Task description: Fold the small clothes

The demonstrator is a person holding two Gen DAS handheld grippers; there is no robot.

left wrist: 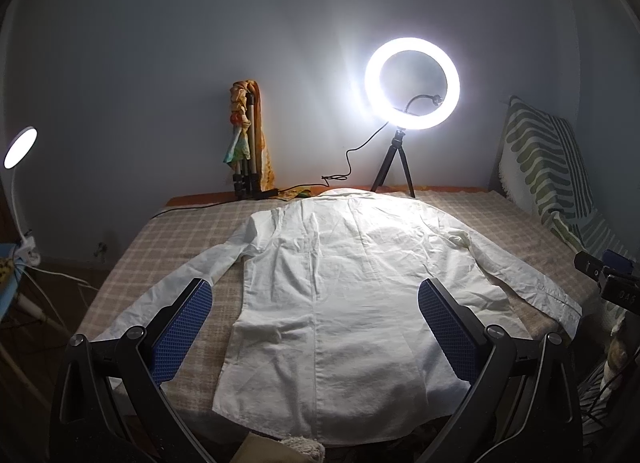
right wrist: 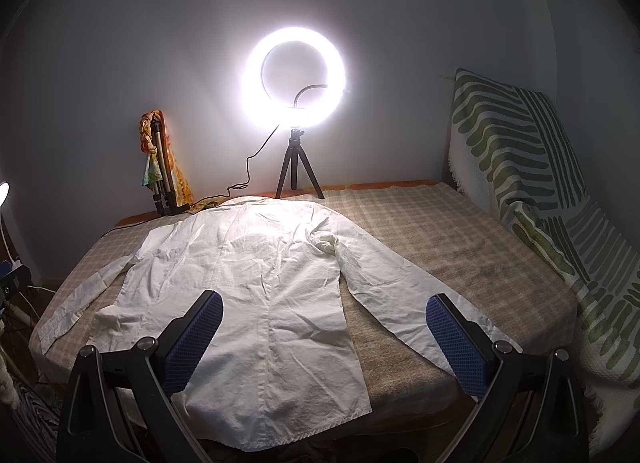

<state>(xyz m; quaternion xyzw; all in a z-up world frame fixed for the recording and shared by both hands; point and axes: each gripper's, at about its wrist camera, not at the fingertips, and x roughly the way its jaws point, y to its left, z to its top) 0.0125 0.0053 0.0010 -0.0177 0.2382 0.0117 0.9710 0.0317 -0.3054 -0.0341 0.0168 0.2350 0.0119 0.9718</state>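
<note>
**Both grippers spread wide above the flat white shirt**

Left wrist view: my left gripper (left wrist: 315,313) has its two blue-padded black fingers (left wrist: 182,329) spread wide and holds nothing; I cannot tell whether the tips touch the cloth. Between them lies the white long-sleeved cotton shirt (left wrist: 340,283), spread flat, back up, on the beige checked bed cover (left wrist: 168,239), collar toward 12 o'clock and hem toward 6. One sleeve runs out to 8 o'clock under the left finger, the other toward 3 o'clock. Past the collar, at 1 o'clock, a lit white ring light on a small black tripod (left wrist: 412,83) stands on the bed, its black cable trailing to 10 o'clock. At 11 o'clock a folded silver tripod wrapped in orange patterned cloth (left wrist: 248,139) leans on the grey wall. A green-and-white striped cushion (left wrist: 548,167) stands at 2 o'clock, and a small round white lamp (left wrist: 20,147) glows at 9 o'clock. Part of my other gripper shows at 3 o'clock, at the frame's edge.

Right wrist view: my right gripper (right wrist: 323,317) is likewise fully spread and empty. Its left finger sits over the shirt (right wrist: 248,271) body; its right finger (right wrist: 456,337) overlaps the sleeve cuff at 4 o'clock. The ring light (right wrist: 296,83) is at 12 o'clock, the wrapped tripod (right wrist: 160,163) at 10, the cushion (right wrist: 520,167) from 2 to 4 o'clock.
</note>
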